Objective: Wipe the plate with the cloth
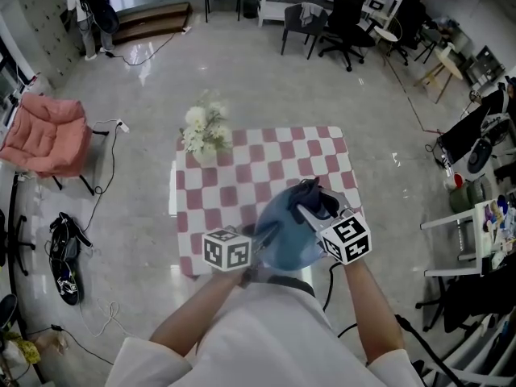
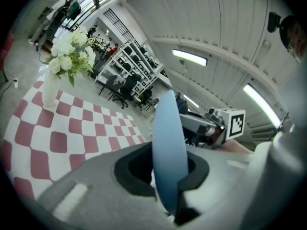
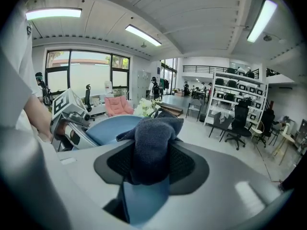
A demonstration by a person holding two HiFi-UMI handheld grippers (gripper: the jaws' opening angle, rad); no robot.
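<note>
Two hand-held grippers meet on one dish in my head view. The left gripper (image 1: pixel 261 236), marker cube toward me, clamps the near-left rim of a light-blue round plate (image 1: pixel 284 236). The right gripper (image 1: pixel 307 209) presses a dark navy terry cloth (image 1: pixel 316 192) against the plate's far-right edge. The plate shows over the near edge of a table covered in red-and-white checks (image 1: pixel 242 185). A white vase of white flowers (image 1: pixel 203 135) stands at the table's far-left corner. A pink cushioned chair (image 1: pixel 44 131) sits on the grey floor well to the left, and black office chairs (image 1: pixel 343 14) stand far behind.

In the left gripper view I see the plate edge-on and upright, with the jaws drawn narrow and closed on its rim. The checked table lies below and to the left, with the flowers at its far end. The right gripper shows just beyond the plate, its marker cube facing me.

In the right gripper view the cloth is bunched between the jaws and fills the gap, and the jaws are closed on it. A light-blue strip shows under the cloth in that gap; I cannot tell whether the plate's rim is pinched there too. The plate's face spreads behind the cloth to the left, with the left gripper at its far edge.
</note>
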